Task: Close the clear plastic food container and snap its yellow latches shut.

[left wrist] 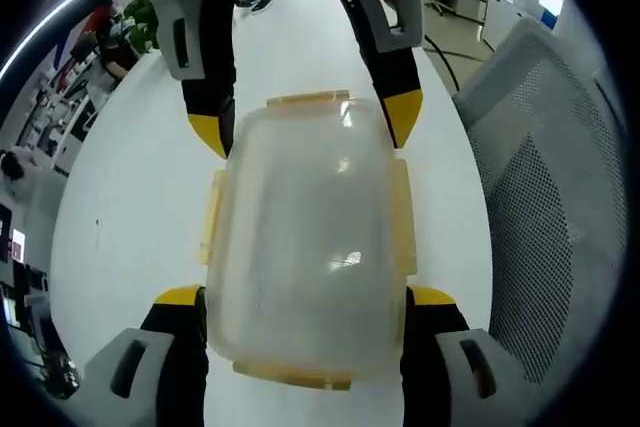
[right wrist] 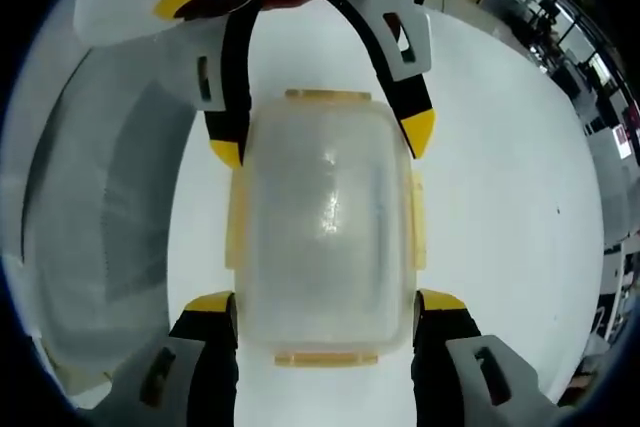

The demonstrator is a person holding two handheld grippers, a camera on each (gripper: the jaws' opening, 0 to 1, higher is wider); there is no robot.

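The clear plastic food container point(left wrist: 305, 237) lies on the white table point(left wrist: 130, 207) with its lid resting on top. Its yellow latches point(left wrist: 209, 217) stick outward along the sides and at both ends. My left gripper point(left wrist: 306, 297) straddles the near end, its jaws spread wide and the yellow tips right against the container's sides. From the opposite end my right gripper point(left wrist: 305, 122) straddles it the same way. In the right gripper view the container point(right wrist: 325, 217) sits between the right gripper point(right wrist: 325, 301) below and the left gripper point(right wrist: 322, 142) above. A side latch point(right wrist: 236, 227) flares out.
A grey mesh office chair point(left wrist: 545, 197) stands close beside the table; in the right gripper view the chair point(right wrist: 95, 207) is on the left. Desks, cables and equipment line the room beyond the table point(right wrist: 500, 197).
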